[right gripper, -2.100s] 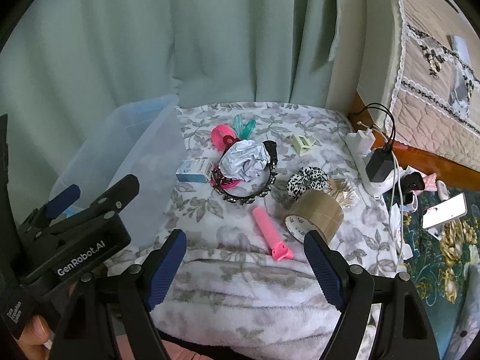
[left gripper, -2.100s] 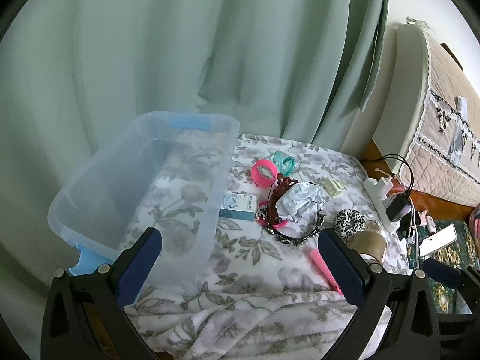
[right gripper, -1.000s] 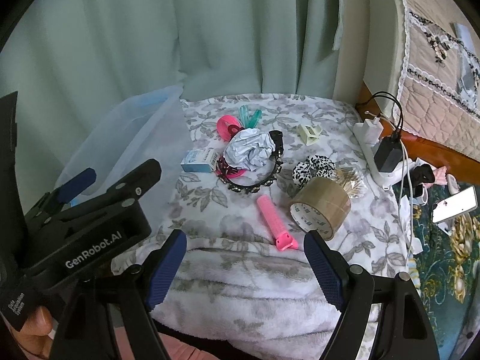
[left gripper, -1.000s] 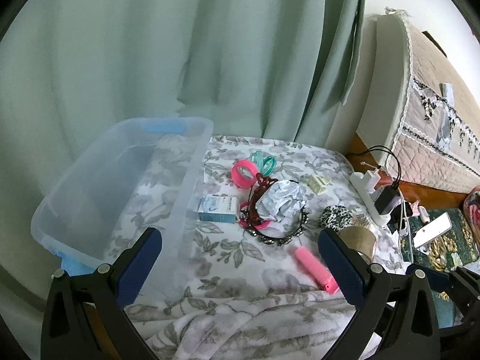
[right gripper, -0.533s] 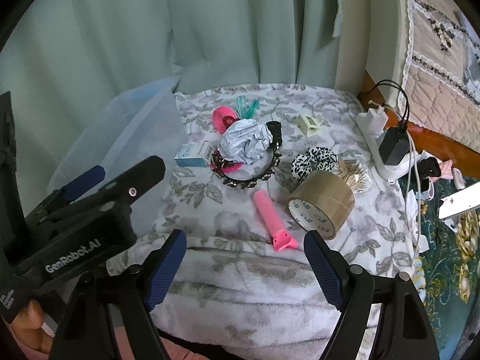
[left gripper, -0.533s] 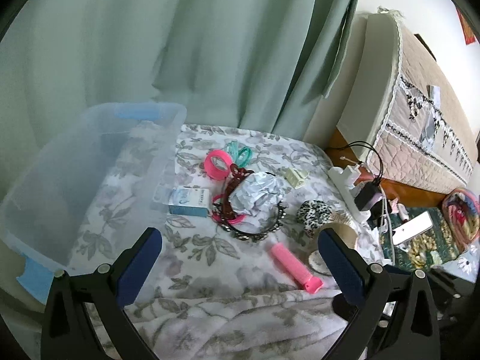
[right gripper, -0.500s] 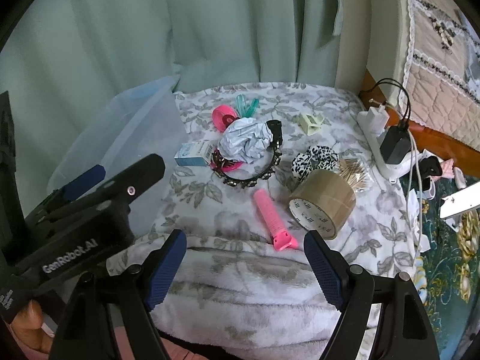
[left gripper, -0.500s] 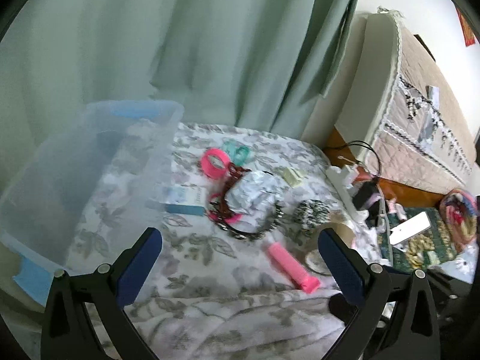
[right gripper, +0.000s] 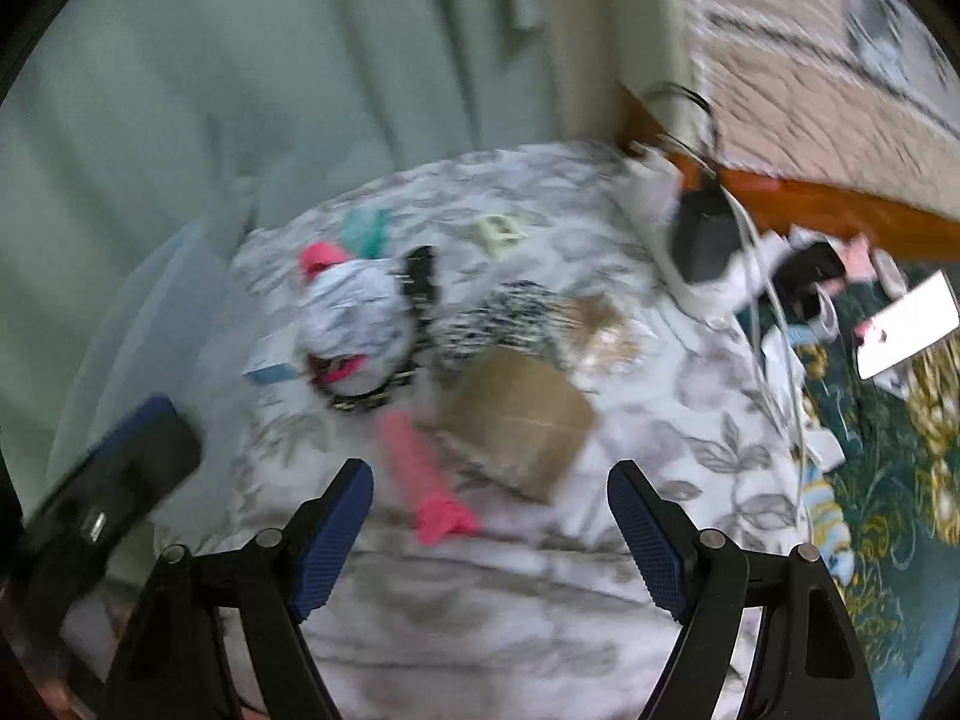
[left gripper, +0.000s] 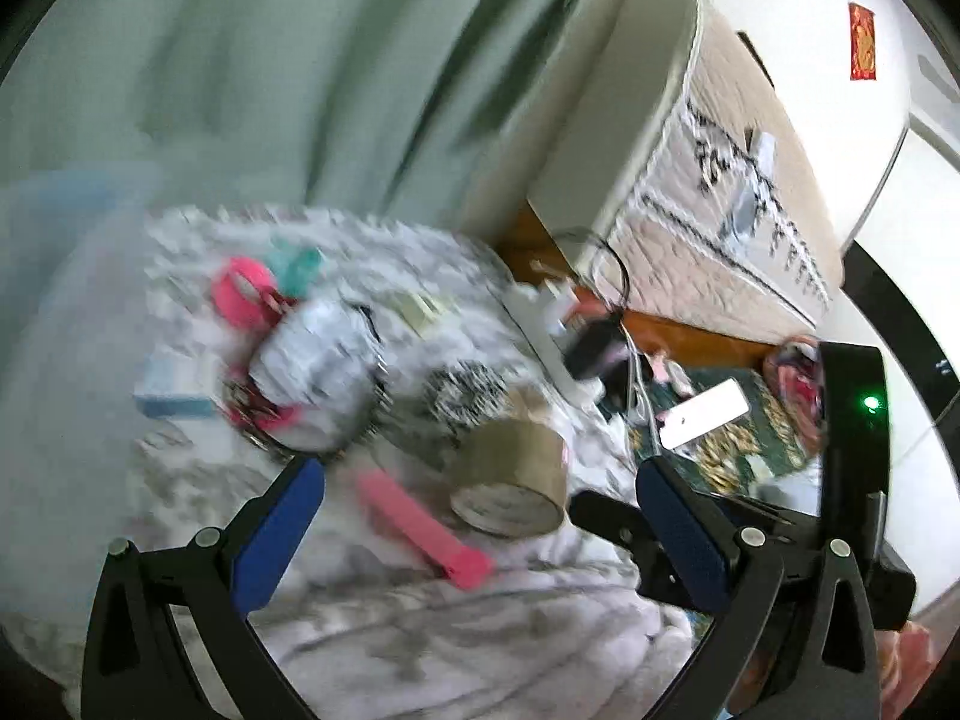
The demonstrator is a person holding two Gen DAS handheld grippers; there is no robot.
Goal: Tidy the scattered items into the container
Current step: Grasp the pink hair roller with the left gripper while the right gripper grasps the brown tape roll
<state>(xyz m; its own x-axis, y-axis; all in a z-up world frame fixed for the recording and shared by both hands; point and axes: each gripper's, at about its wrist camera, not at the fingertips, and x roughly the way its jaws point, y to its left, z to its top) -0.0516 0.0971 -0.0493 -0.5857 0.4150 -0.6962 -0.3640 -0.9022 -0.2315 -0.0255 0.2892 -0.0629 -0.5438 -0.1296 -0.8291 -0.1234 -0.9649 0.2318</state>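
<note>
While both views are blurred, the left gripper point(left gripper: 480, 531) and the right gripper point(right gripper: 491, 531) are seen spread wide and holding nothing above the floral blanket point(right gripper: 660, 432). The roll of brown tape point(right gripper: 516, 420) is taken as landmark: the pink stick point(right gripper: 423, 474) lies just left of it, the leopard scrunchie point(right gripper: 504, 318) just behind it, the crumpled paper ball point(right gripper: 360, 312) further left. The clear container point(left gripper: 54, 276) is made out far left of the tape.

Motion blur smears both of my wrist views.

I can barely make out the clear container point(left gripper: 54, 252) at the left edge; the crumpled white wad point(right gripper: 357, 312) hides part of the beaded headband point(right gripper: 414, 300), and small items stay unreadable.
</note>
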